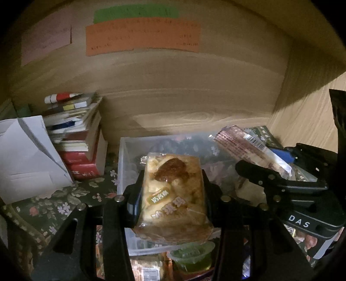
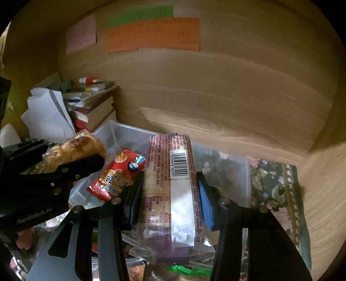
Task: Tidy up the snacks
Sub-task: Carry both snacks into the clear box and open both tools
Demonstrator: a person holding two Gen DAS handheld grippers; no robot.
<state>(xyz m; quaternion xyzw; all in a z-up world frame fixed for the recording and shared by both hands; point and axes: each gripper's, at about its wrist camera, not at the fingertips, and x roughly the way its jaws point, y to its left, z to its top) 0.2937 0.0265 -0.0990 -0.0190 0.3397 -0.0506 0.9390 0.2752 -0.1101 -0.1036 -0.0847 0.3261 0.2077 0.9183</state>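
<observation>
Now, left hand-held gripper: I am clamping its pads on a clear-wrapped pastry pack, holding it over the near edge of the bin.
Right hand-held gripper: I am squeezing a long wrapped snack between the blue pads, its barcode facing up, above the bin's near side.
Bin: clear plastic, sitting on the floral cloth of the tabletop, close to the wooden back wall.
Inside the bin: I am seeing a red snack bag lying against its left wall.
Below the left gripper: a green jelly cup is sitting in front of the bin, beside other packets I cannot tell apart.
Left of the bin: stacked books and white paper.
Wall: orange note, green note and pink note are sticking near the top.
</observation>
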